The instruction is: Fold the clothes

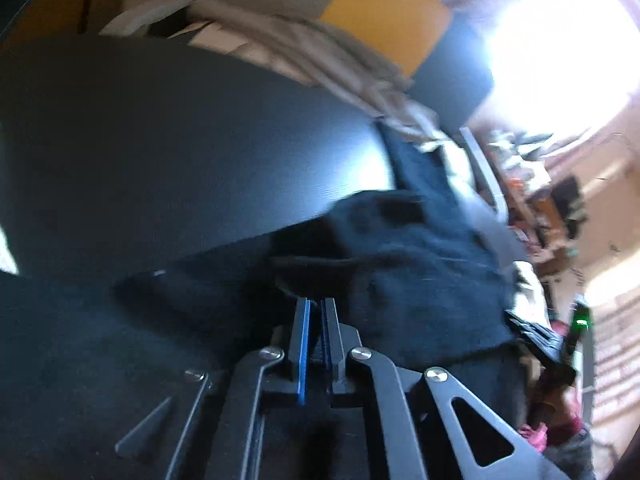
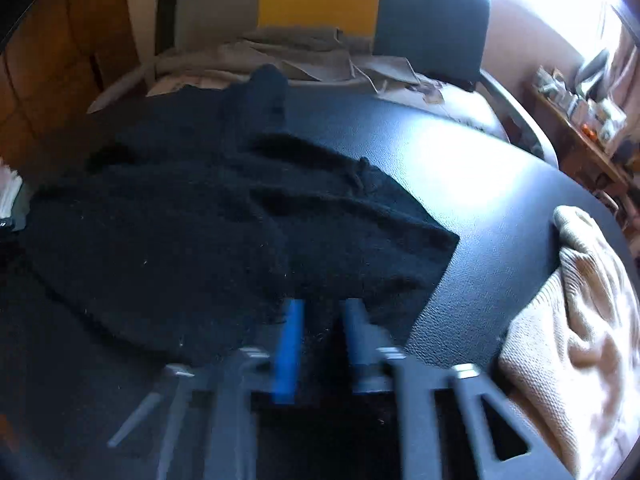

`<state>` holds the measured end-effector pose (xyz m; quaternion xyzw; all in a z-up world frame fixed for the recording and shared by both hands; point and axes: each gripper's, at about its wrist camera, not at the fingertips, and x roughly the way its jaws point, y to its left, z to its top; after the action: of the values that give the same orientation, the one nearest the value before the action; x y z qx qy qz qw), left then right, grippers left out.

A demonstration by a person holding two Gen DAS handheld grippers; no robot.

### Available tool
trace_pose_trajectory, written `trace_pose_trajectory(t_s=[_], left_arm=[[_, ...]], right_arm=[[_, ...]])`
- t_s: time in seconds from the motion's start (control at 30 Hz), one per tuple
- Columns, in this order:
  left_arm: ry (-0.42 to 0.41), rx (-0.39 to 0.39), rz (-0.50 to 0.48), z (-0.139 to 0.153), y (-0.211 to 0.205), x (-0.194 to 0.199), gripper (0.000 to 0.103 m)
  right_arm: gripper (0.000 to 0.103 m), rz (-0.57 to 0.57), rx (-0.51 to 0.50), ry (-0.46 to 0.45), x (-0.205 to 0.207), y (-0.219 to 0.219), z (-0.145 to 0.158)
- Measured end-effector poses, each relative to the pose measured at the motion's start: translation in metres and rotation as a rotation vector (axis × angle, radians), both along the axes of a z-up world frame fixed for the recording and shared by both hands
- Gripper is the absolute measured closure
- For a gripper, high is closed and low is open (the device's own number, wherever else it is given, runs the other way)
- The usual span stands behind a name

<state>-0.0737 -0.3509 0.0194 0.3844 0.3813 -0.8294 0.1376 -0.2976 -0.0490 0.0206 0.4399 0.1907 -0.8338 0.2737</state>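
Jaws of my left gripper [image 1: 316,304] and right gripper [image 2: 324,308] pinch the black garment [image 2: 192,216]; beige knit [image 2: 568,320] lower right on the table [image 2: 460,160].

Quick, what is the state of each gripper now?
Left gripper: shut on the black garment.
Right gripper: blurred, a gap shows between the fingers; cannot tell if it grips the black garment.

Left gripper [image 1: 316,300] — black metal frame, two narrow fingers with blue pads on the inner faces, round silver screws at the linkage joints, triangular cutout in the arm at 4 o'clock. Right gripper [image 2: 322,304] — same black build, blue pads, silver screws, triangular cutout at 4 o'clock, blurred.
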Motion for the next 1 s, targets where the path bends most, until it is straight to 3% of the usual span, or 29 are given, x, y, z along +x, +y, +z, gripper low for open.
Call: trace_pose_trajectory(t_s=[0.07,0.13,0.27,0.3,0.4,0.47,0.6,0.7,0.8,0.9,1.0], left_arm=[[0.001,-0.039,-0.016,0.011,0.006,-0.003,0.099],[-0.058,-0.085,-0.016,0.010,0.009,-0.009,0.099],[-0.197,-0.082,0.078,-0.011,-0.001,-0.010,0.097],[-0.223,-0.093,0.107,-0.012,-0.001,-0.008,0.096],[-0.167,-0.134,0.153,0.008,0.008,0.003,0.092],[-0.113,-0.164,0.177,0.025,0.015,0.009,0.091],[-0.003,-0.221,0.053,0.046,0.043,-0.019,0.084],[-0.061,-0.266,-0.021,0.033,0.063,-0.060,0.084],[-0.160,-0.271,-0.045,0.007,0.071,-0.087,0.084],[-0.240,-0.273,-0.046,-0.023,0.072,-0.084,0.081],[-0.186,-0.269,-0.055,-0.028,0.067,-0.066,0.080]], right_arm=[[0.101,-0.001,0.041,0.038,0.003,0.005,0.007],[0.101,-0.021,0.093,0.054,-0.001,0.014,0.005],[0.096,-0.017,0.028,-0.004,0.001,0.029,0.007],[0.090,-0.017,0.010,-0.008,0.003,0.032,0.010],[0.074,-0.028,-0.064,0.001,0.006,0.041,0.029],[0.072,-0.027,-0.120,0.015,0.008,0.046,0.042],[0.072,0.006,-0.186,0.031,0.012,0.041,0.059],[0.066,0.017,-0.150,0.040,0.002,0.017,0.047],[0.061,-0.011,-0.145,-0.013,-0.026,-0.002,0.024],[0.060,-0.058,-0.081,-0.073,-0.054,-0.005,-0.009],[0.056,-0.052,-0.132,-0.048,-0.061,0.013,-0.014]])
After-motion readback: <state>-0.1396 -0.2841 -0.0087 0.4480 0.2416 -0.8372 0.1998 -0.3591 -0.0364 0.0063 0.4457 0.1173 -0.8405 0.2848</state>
